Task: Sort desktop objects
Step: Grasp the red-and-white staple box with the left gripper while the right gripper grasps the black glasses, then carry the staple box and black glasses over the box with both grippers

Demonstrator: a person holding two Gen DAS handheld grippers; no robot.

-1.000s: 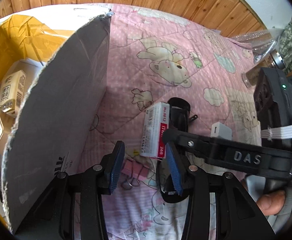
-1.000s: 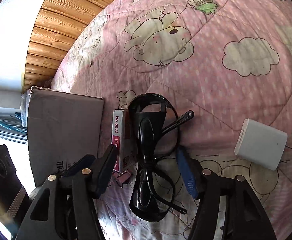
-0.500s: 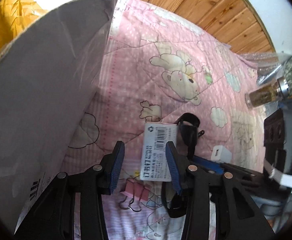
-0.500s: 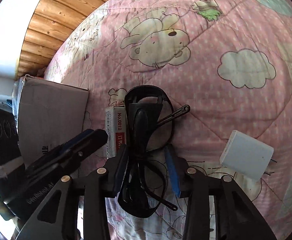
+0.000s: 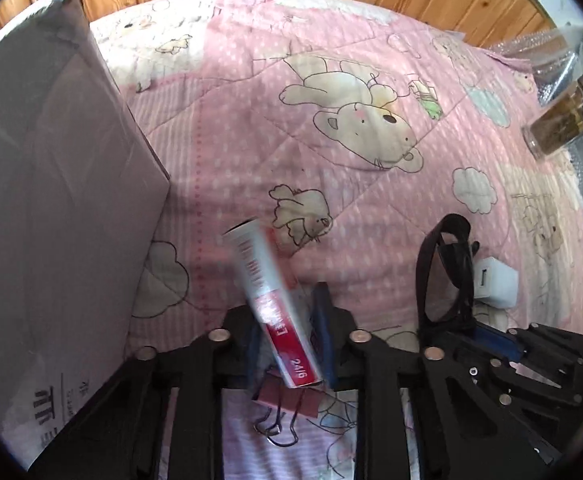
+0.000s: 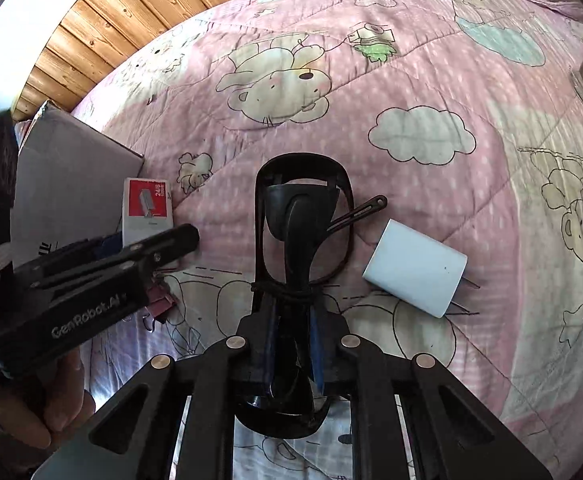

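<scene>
Left gripper (image 5: 289, 336) pinches the staple box (image 5: 273, 304), tilted, lifted off the quilt (image 5: 331, 80), likely headed for the cardboard box (image 5: 51, 200) at the quilt's left edge. Right gripper (image 6: 291, 356) clamps the black glasses (image 6: 299, 232) mid-quilt for sorting; white charger (image 6: 413, 266) lies just beside, binder clip (image 5: 287, 400) below.

Staple box (image 5: 273, 308) motion-blurred — binder clip (image 5: 287, 400) half hidden.

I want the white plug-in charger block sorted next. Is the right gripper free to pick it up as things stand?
Probably not yet. The right gripper is shut on the black glasses, so its jaws are occupied. The white charger block itself lies uncovered on the pink quilt, just beside them.
</scene>
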